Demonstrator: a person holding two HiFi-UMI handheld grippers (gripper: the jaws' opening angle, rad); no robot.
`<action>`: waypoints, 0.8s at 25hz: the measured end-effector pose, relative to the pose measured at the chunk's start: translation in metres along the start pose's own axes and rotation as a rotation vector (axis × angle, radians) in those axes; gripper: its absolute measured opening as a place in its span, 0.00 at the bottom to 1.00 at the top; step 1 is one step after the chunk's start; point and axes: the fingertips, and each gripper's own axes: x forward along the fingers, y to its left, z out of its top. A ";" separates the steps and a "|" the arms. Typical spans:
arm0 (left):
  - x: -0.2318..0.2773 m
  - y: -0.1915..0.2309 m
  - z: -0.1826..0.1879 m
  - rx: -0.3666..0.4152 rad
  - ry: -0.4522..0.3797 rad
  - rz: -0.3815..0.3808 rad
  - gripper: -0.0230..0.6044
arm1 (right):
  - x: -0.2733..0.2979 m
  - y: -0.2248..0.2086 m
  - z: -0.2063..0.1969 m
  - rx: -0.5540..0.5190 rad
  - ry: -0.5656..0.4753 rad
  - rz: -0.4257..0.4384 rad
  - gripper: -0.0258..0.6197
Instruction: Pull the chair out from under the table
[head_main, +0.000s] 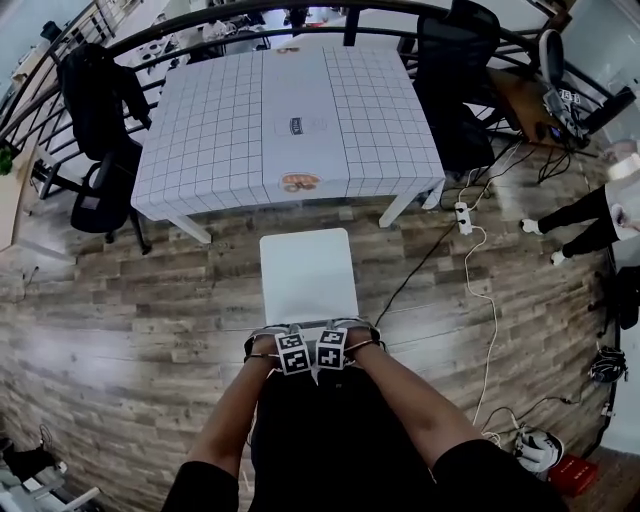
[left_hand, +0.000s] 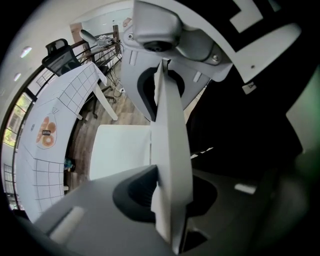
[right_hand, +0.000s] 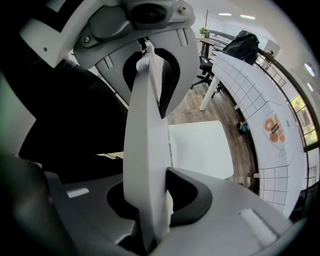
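chair back (left_hand: 170, 150) clamped between fingers (left_hand: 132, 195), seat (left_hand: 120, 150) beyond

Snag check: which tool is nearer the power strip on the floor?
Right. The right tool grips the chair back toward the power strip; the left tool grips it farther off.

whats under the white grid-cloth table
Only its white legs and wooden plank floor show below the white grid-cloth table; the white chair stands clear of it. The cloth hides the rest underneath.
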 end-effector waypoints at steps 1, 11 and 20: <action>0.003 0.000 0.001 -0.007 0.000 0.008 0.17 | 0.003 0.000 -0.002 -0.001 -0.005 -0.002 0.17; -0.040 0.000 0.002 -0.067 -0.036 -0.013 0.26 | -0.053 -0.009 -0.004 0.045 -0.078 -0.025 0.27; -0.102 -0.004 0.017 -0.229 -0.259 0.131 0.26 | -0.112 0.004 -0.009 0.060 -0.289 -0.167 0.23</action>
